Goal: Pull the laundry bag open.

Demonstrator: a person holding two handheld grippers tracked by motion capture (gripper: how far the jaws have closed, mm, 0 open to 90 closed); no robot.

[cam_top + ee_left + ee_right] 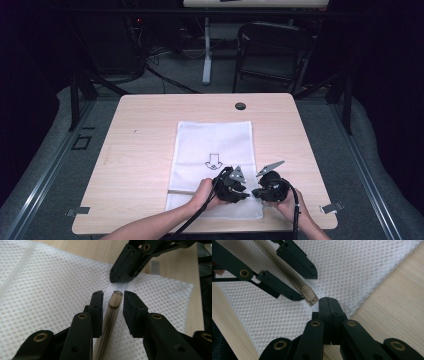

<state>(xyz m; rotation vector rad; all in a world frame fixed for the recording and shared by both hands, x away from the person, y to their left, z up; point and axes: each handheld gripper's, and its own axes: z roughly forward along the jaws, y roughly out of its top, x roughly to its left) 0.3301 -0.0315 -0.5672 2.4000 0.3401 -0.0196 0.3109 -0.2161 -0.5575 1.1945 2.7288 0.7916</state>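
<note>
On the white mesh bag (pixel 212 165) we see a small black printed mark shaped like an arrow (pixel 213 162); no words can be read. The bag lies flat on the light wooden surface (pixel 140 150), near its front edge. Behind the surface stand a dark folding chair (pixel 270 50) and a white table leg (pixel 207 50) in a dim room. Our left gripper (pixel 113 298) is narrowly open, one jaw on each side of the beige zipper slider (pixel 115 300). Our right gripper (pixel 329 302) is closed on the white end tab of the zipper (pixel 121 286), just beside the slider. Both hands rest low over the bag's near end.
</note>
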